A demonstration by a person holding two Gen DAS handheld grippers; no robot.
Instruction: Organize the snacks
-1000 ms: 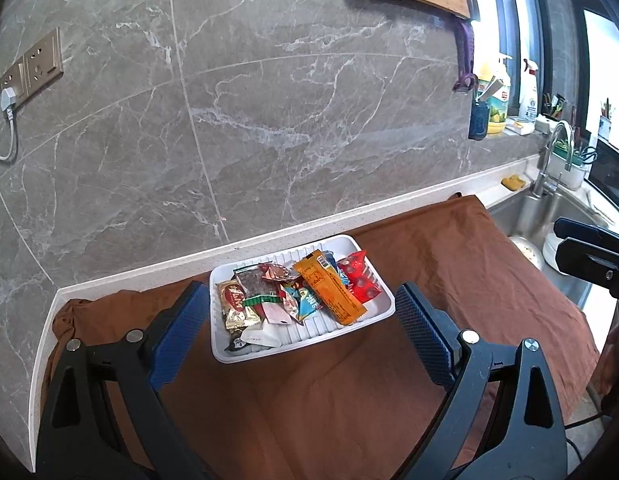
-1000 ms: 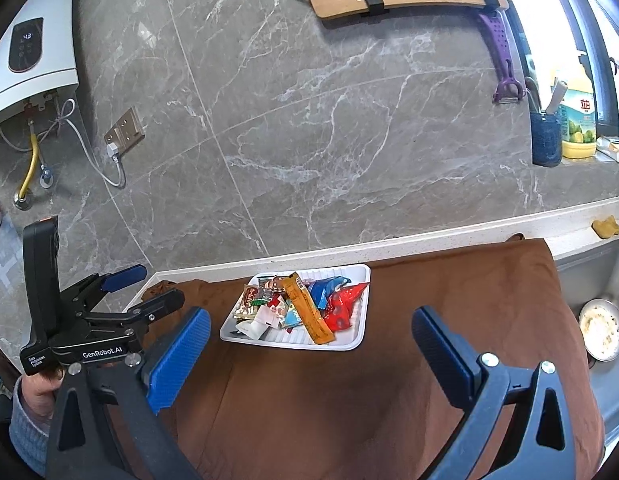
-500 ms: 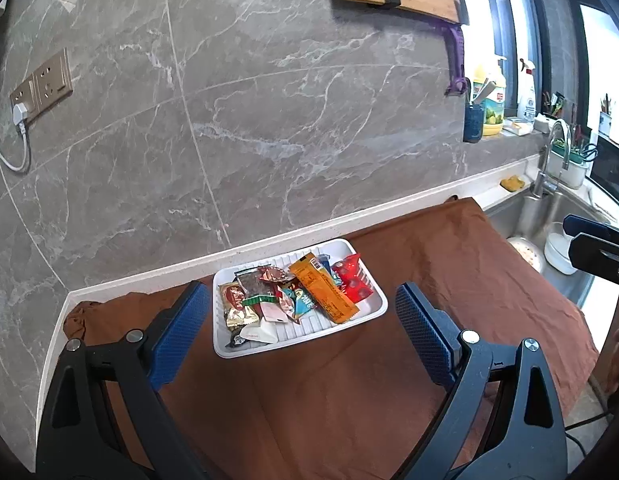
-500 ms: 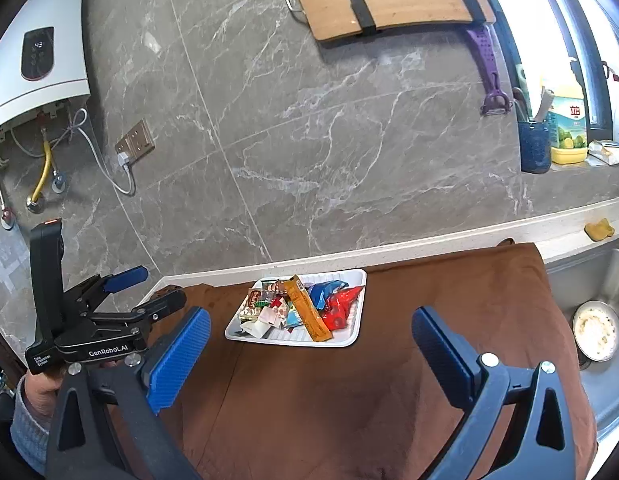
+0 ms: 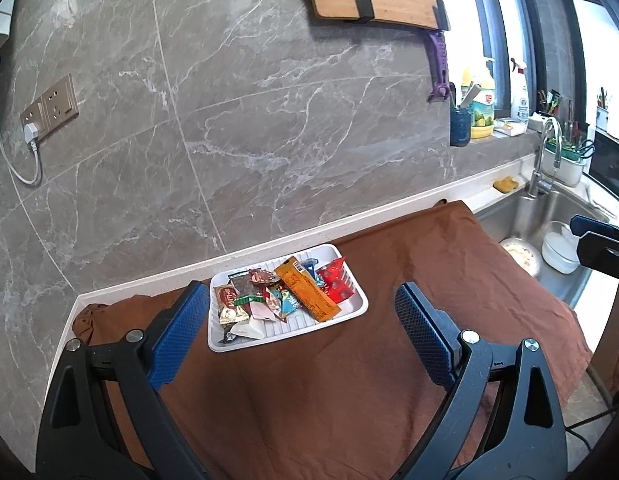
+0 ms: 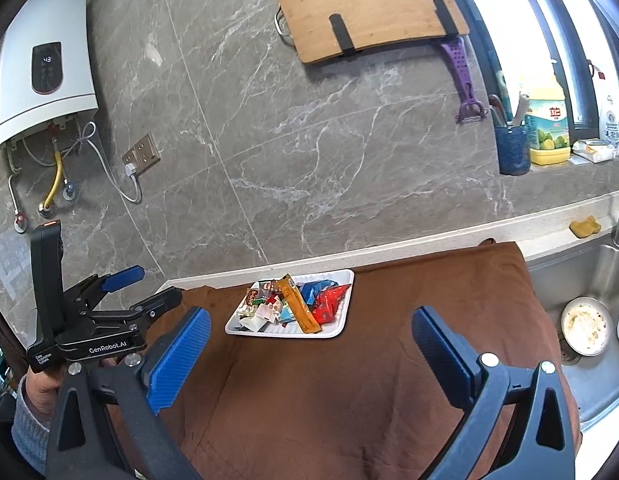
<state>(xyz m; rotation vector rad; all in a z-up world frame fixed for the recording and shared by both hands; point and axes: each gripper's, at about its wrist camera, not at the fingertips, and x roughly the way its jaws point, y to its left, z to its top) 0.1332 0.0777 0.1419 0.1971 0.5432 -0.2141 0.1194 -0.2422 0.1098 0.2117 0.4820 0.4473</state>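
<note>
A white ribbed tray (image 5: pixel 351 312) (image 6: pixel 344 310) sits on a brown cloth (image 5: pixel 309 392) (image 6: pixel 369 380) near the wall. It holds several wrapped snacks, among them a long orange bar (image 5: pixel 309 290) (image 6: pixel 298 307) and a red packet (image 5: pixel 336 282) (image 6: pixel 327 303). My left gripper (image 5: pixel 305 336) is open and empty, held back above the cloth in front of the tray; it also shows in the right wrist view (image 6: pixel 145 290). My right gripper (image 6: pixel 309 356) is open and empty, also short of the tray.
A sink (image 6: pixel 589 288) with a dirty dish (image 6: pixel 585 326) lies right of the cloth. The grey marble wall carries a wooden cutting board (image 6: pixel 369 8), a purple peeler (image 6: pixel 463 80), a socket (image 6: pixel 141 152) and a water heater (image 6: pixel 45 68). Bottles stand on the ledge (image 6: pixel 549 168).
Both grippers have drawn back and up from the tray, which now looks smaller and farther. Both stay open and empty.
</note>
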